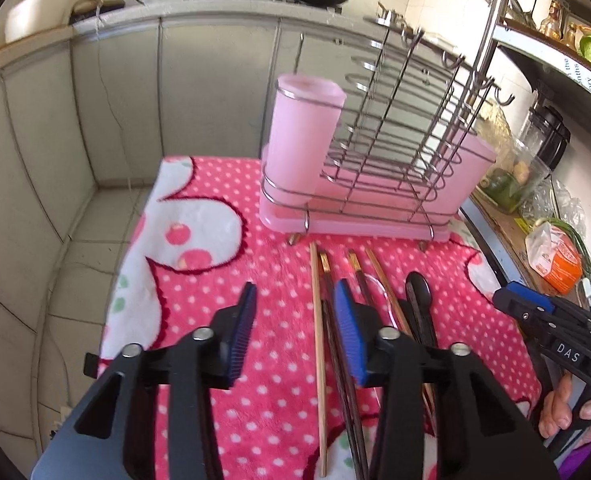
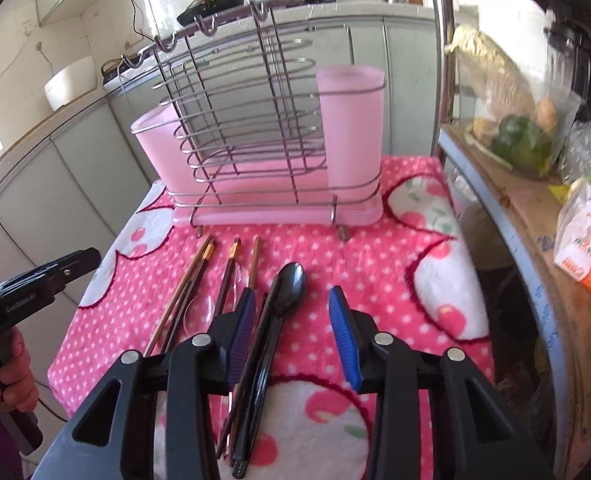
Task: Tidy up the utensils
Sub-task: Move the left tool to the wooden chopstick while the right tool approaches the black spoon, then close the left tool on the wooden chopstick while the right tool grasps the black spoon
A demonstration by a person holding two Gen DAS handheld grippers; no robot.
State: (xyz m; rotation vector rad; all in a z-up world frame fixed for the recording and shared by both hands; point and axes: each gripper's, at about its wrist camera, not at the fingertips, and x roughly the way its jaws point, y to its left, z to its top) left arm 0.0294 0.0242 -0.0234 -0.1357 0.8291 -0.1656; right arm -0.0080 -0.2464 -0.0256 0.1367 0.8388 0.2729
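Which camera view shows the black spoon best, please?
The right wrist view shows it best: the black spoon lies between the open fingers of the right gripper, bowl and handle both visible. In the left wrist view, only its bowl shows beside the left gripper.

Fluffy cloth [image 2: 375, 256], glossy black plastic spoon [image 2: 287, 284], shiny wire rack [image 2: 231, 120], wooden chopsticks [image 1: 318, 320]

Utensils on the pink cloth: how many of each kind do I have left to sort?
Chopsticks: 4
Black spoon: 1
Clear spoon, faint: 1
Total: 6
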